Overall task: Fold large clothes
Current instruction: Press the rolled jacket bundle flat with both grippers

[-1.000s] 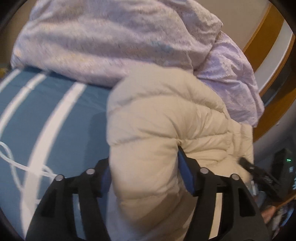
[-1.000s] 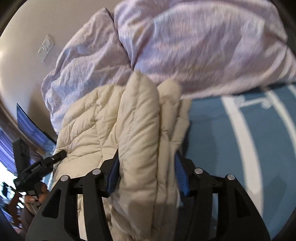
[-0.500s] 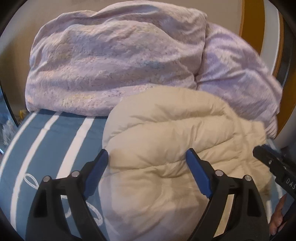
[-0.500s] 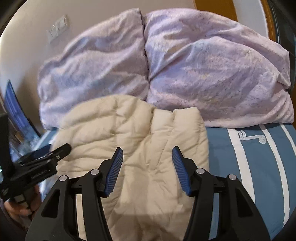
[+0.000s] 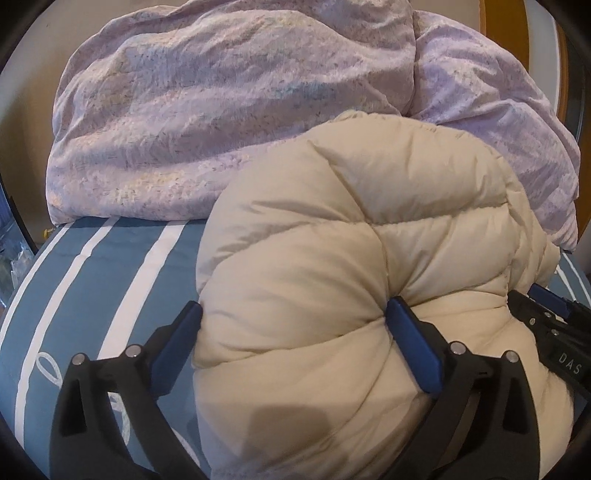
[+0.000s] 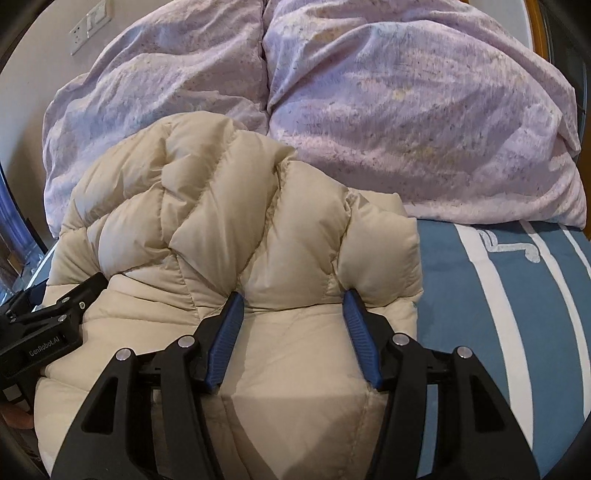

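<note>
A cream quilted down jacket (image 5: 351,266) lies bunched on the blue striped bed. My left gripper (image 5: 295,332) has its jaws wide apart, pressing around a thick fold at the jacket's left edge. My right gripper (image 6: 293,321) also has its jaws apart around a fold near the jacket's (image 6: 229,229) right edge. Each gripper shows in the other's view: the right one (image 5: 546,325) at far right, the left one (image 6: 48,317) at far left.
Two large lilac pillows (image 5: 229,110) (image 6: 406,110) lean against the wall behind the jacket. The blue bedspread with white stripes (image 5: 92,288) (image 6: 498,314) extends to either side. A light switch (image 6: 90,26) is on the wall. A wooden frame (image 5: 506,37) stands at right.
Both grippers let go of the jacket, opened, then pushed back in against its folds. The jacket dropped from a lifted bundle onto the bed.
</note>
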Motion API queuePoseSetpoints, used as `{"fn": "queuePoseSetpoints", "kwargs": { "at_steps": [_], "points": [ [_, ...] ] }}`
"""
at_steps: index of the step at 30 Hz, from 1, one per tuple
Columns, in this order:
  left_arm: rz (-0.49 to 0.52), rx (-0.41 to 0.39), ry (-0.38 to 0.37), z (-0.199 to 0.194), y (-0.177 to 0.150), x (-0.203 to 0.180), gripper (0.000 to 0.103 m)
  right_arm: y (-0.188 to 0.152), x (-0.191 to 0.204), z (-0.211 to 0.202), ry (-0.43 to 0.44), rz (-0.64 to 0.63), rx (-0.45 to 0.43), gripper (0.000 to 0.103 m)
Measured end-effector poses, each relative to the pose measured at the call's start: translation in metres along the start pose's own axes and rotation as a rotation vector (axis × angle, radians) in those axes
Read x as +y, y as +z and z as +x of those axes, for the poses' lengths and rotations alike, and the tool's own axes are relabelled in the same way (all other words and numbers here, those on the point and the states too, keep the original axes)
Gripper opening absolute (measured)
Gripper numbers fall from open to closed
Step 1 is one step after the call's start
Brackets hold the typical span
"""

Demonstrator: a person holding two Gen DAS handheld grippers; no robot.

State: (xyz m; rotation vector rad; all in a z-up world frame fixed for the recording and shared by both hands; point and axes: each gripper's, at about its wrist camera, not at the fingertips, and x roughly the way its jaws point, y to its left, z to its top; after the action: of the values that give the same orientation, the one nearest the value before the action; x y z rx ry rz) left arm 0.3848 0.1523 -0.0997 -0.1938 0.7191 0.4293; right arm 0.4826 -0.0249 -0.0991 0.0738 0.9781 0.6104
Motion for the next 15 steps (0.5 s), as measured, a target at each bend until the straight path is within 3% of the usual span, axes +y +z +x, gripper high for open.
{"fn": "queuePoseSetpoints", "kwargs": {
  "at_steps": [8,15],
  "points": [
    [-0.015,0.028,-0.019,0.015,-0.002,0.002,0.101,-0.003,-0.002,0.004,-0.001,0.008,-0.005,0.058],
    [0.015,0.041,0.019,0.019,-0.005,-0.002,0.101,0.000,-0.002,0.006,-0.007,0.010,0.021,0.058]
  ]
}}
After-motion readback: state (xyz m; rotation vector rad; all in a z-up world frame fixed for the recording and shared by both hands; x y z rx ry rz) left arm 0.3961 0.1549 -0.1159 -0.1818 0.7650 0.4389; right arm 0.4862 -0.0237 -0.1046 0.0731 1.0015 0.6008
